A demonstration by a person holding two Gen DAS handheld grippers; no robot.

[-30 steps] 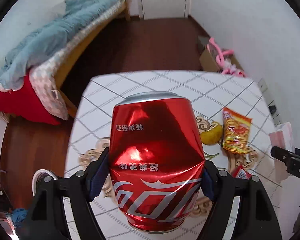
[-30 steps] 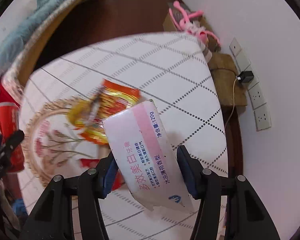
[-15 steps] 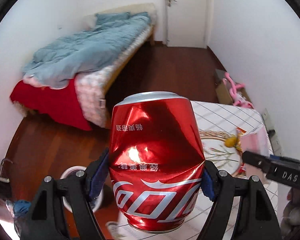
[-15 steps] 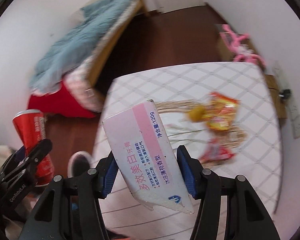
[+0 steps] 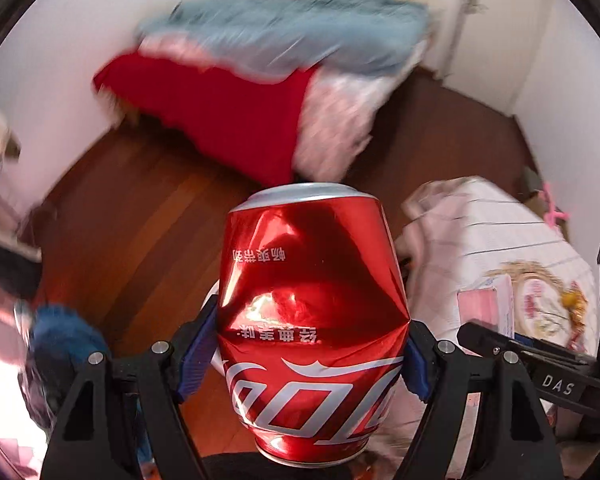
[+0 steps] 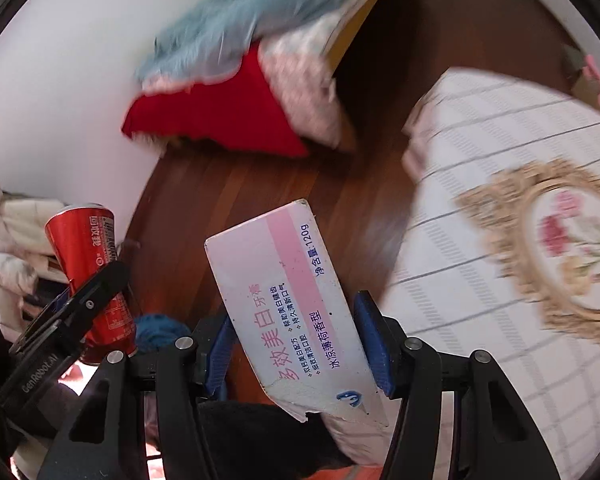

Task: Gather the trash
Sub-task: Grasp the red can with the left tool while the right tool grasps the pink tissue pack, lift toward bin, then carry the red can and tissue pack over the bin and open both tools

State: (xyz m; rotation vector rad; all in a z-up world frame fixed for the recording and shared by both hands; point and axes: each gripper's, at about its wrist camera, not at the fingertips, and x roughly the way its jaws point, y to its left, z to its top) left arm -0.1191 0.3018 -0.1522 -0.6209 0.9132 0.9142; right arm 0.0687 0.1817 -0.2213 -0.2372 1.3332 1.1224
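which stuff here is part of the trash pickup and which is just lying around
Job: dented red cola can in the left gripper; pink-and-white toothpaste box in the right gripper.

Lying about: bed, tablecloth-covered table, blue cloth on floor.

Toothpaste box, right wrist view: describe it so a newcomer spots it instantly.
Start at the round white table on the right, then look left to the right gripper at bottom centre. Clamped between its blue pads is the toothpaste box: white, pink-striped, torn at the bottom, unlike the red can.

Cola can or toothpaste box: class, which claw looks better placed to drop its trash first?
Probably left: the left claw holds the cola can over open floor, while the right claw's toothpaste box hangs beside the table.
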